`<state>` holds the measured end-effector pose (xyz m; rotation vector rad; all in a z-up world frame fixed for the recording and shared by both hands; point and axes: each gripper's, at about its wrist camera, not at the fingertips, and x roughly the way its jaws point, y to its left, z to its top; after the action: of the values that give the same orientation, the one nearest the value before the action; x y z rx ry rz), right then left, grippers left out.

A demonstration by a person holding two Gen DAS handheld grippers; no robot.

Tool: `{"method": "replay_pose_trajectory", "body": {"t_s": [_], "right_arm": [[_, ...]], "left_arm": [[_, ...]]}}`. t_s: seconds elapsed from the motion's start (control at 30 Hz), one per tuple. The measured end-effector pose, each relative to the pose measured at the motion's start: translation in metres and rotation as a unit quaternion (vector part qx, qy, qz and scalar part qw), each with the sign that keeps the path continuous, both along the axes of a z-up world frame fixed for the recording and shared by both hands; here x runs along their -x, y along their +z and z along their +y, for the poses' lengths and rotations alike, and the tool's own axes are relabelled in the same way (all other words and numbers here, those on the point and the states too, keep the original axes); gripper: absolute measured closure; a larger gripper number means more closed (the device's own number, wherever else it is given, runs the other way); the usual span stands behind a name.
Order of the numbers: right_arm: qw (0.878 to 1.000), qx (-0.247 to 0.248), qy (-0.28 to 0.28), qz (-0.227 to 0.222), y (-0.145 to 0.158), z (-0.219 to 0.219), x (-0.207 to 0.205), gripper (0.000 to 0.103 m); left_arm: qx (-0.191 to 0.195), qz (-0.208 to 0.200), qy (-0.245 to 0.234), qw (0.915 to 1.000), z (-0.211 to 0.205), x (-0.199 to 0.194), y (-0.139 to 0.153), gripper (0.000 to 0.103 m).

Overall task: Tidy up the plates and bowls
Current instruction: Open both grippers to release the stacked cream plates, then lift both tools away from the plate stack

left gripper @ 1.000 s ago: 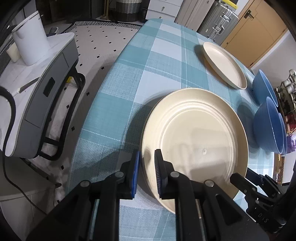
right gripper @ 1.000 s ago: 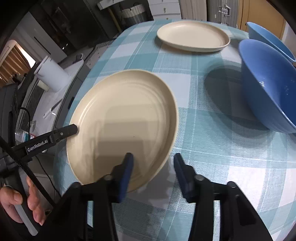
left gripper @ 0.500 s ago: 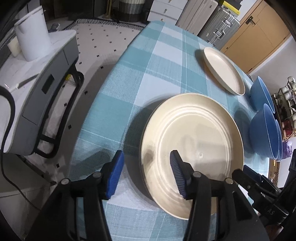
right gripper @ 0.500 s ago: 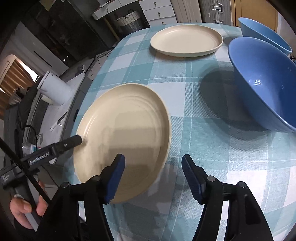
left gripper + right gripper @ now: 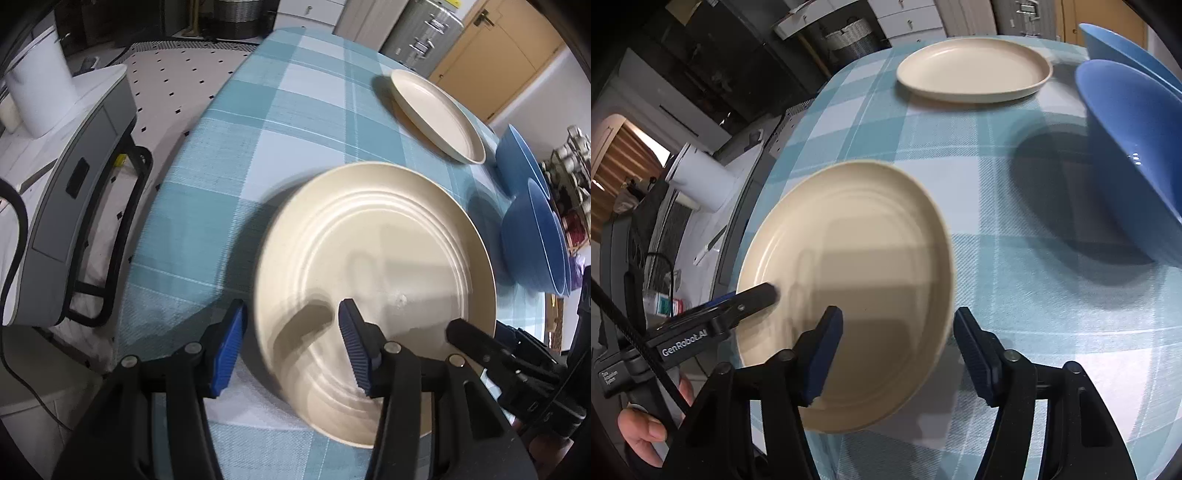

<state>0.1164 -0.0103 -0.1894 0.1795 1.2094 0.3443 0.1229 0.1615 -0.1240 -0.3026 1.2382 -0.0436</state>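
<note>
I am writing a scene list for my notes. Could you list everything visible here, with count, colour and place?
near plate: 1, cream, table edge, between both grippers' jaws
far plate: 1, cream, far side of table
bowls: 2, blue, right side
tablecloth: 1, teal check, covers table
cup: 1, white, on side unit left of table
left gripper: black, blue pads, open
right gripper: black, blue pads, open
hand: 1, holds left gripper

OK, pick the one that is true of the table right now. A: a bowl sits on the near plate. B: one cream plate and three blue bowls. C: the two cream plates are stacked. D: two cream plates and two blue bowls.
D: the near plate and the far plate lie apart on the checked tablecloth, with two blue bowls beside them at the table's edge.
</note>
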Motion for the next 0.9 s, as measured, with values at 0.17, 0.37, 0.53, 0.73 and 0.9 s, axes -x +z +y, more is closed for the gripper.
{"method": "replay_pose_trajectory", "body": {"t_s": [0.17,0.37,0.53,0.73,0.9], "right_arm": [[1.000,-0.012,-0.012,0.019,-0.004,0.001,0.002,0.049],[1.000,-0.004,-0.006,0.026,-0.005,0.002,0.008,0.059],[1.000,0.003,0.001,0.031,-0.007,0.008,0.019,0.059],[0.999,0.000,0.014,0.039,-0.009,0.012,0.030,0.059],[0.999,0.029,0.007,0.021,-0.003,0.004,0.035,0.058]], "left_arm": [[-0.013,-0.010,0.000,0.9999,-0.001,0.004,0.001,0.053],[-0.016,-0.010,-0.006,0.9998,-0.002,0.011,-0.001,0.053],[-0.029,-0.009,-0.009,0.9995,-0.001,0.016,-0.001,0.053],[-0.018,0.006,0.002,0.9998,0.005,0.024,-0.005,0.052],[-0.034,-0.020,0.024,0.9989,0.018,0.034,0.001,0.052]]}}
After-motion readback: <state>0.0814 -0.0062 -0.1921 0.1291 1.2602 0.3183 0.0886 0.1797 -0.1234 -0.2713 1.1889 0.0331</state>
